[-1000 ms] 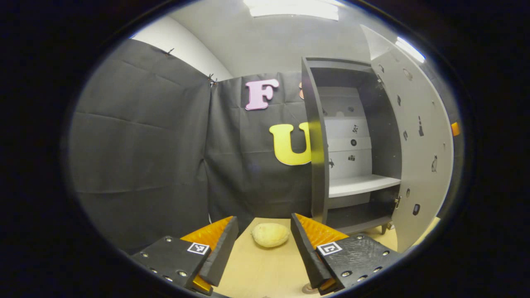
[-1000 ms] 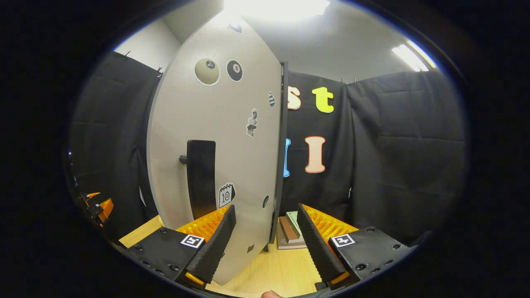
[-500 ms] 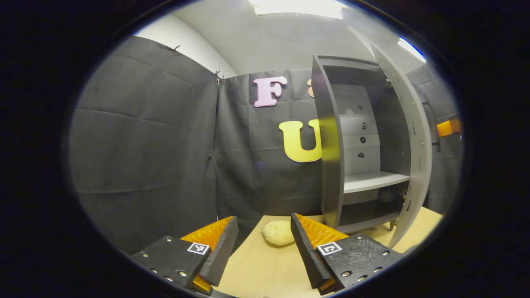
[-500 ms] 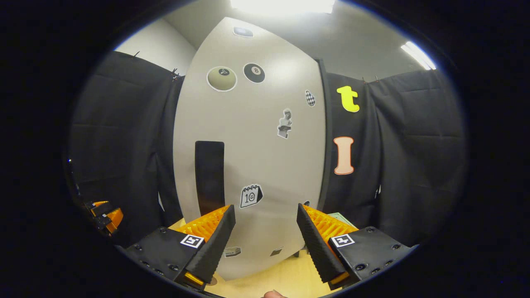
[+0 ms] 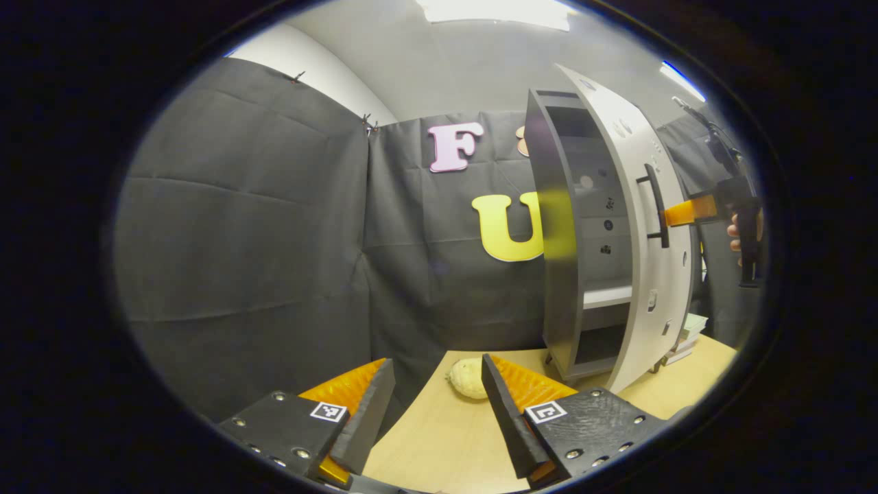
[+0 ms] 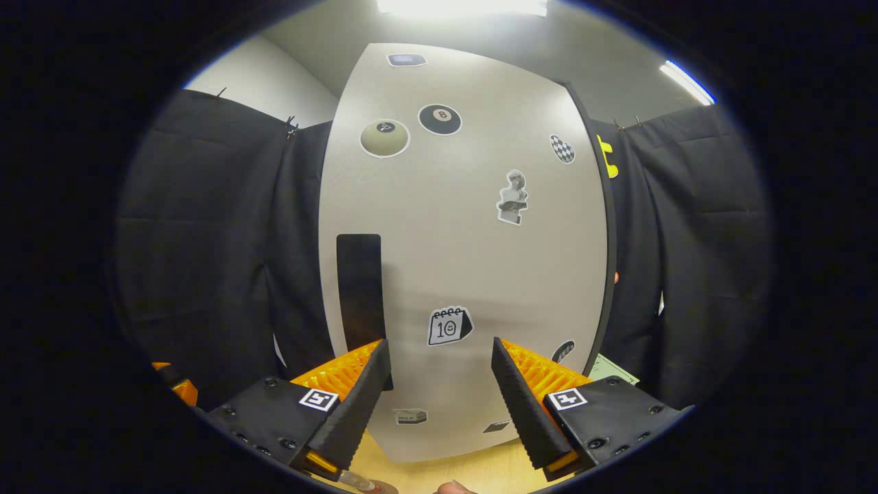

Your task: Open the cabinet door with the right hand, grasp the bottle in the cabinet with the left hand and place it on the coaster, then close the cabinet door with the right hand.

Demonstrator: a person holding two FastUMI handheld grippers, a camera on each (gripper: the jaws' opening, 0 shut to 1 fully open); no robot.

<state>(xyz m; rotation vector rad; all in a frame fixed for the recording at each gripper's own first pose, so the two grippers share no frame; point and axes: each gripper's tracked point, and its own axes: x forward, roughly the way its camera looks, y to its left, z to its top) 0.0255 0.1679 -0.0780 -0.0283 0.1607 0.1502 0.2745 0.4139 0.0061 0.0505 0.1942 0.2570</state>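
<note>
In the left gripper view the grey cabinet (image 5: pixel 559 274) stands on the table with its pale door (image 5: pixel 634 226) swung most of the way toward shut; a narrow gap still shows an inner shelf (image 5: pixel 607 296). The right gripper (image 5: pixel 686 211), held by a hand (image 5: pixel 737 233), is at the door's outer face beside the black handle (image 5: pixel 656 206). In the right gripper view the door (image 6: pixel 466 240) faces me at close range, with my right gripper (image 6: pixel 437 343) open just right of the handle (image 6: pixel 359 288). My left gripper (image 5: pixel 437 363) hangs open and empty over the table.
A pale yellowish lump (image 5: pixel 468 377) lies on the wooden table (image 5: pixel 439 439) left of the cabinet foot. Stacked books (image 5: pixel 686 336) sit behind the door on the right. A clear object (image 6: pixel 357 481) peeks in at the right gripper view's lower edge, too cut off to identify.
The door has swung from wide open toward shut, hiding most of the cabinet's inside. The right gripper followed the door's outer face. The left gripper stayed open and drifted slightly.
</note>
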